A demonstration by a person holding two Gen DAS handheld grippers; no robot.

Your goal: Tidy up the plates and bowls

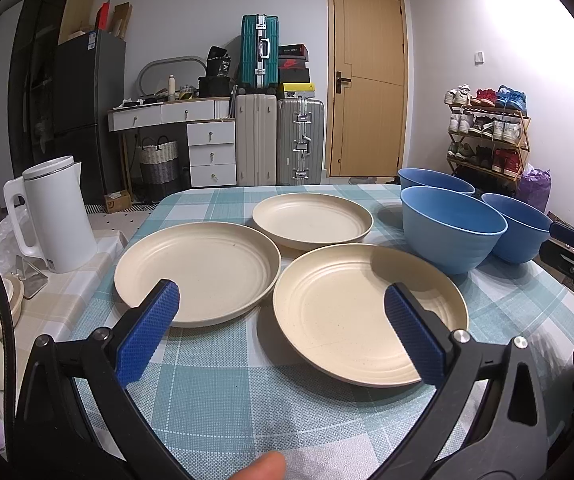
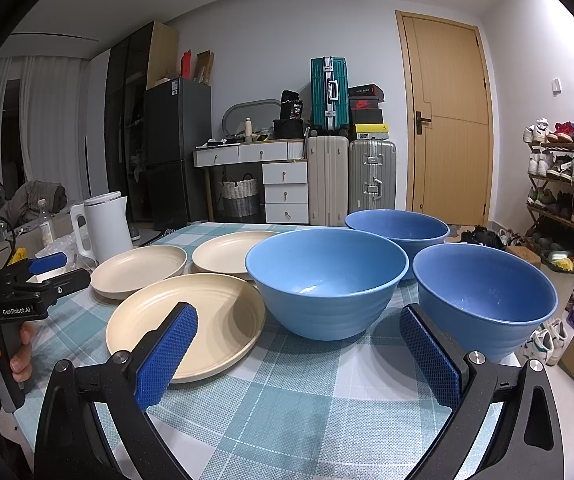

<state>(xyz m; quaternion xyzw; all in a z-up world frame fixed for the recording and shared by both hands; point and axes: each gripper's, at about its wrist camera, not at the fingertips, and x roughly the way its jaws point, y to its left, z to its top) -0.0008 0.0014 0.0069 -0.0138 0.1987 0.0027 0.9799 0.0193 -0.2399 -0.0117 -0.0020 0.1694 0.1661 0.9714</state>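
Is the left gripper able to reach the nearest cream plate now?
Probably yes. The left gripper is open, the nearest cream plate lies just ahead between its fingers, and nothing stands in the way.

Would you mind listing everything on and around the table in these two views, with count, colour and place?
Plates: three, cream, spread on the table's left half.
Bowls: three, blue, clustered on the right half.
Tablecloth: one, teal and white check, covering the table.
Kettle: one, white, on the side surface left of the table.
Suitcases: three, teal, beige and grey, by the far wall.
Door: one, wooden, far wall.
Shoe rack: one, right of the door.
Left gripper: open, empty.
Right gripper: open, empty.
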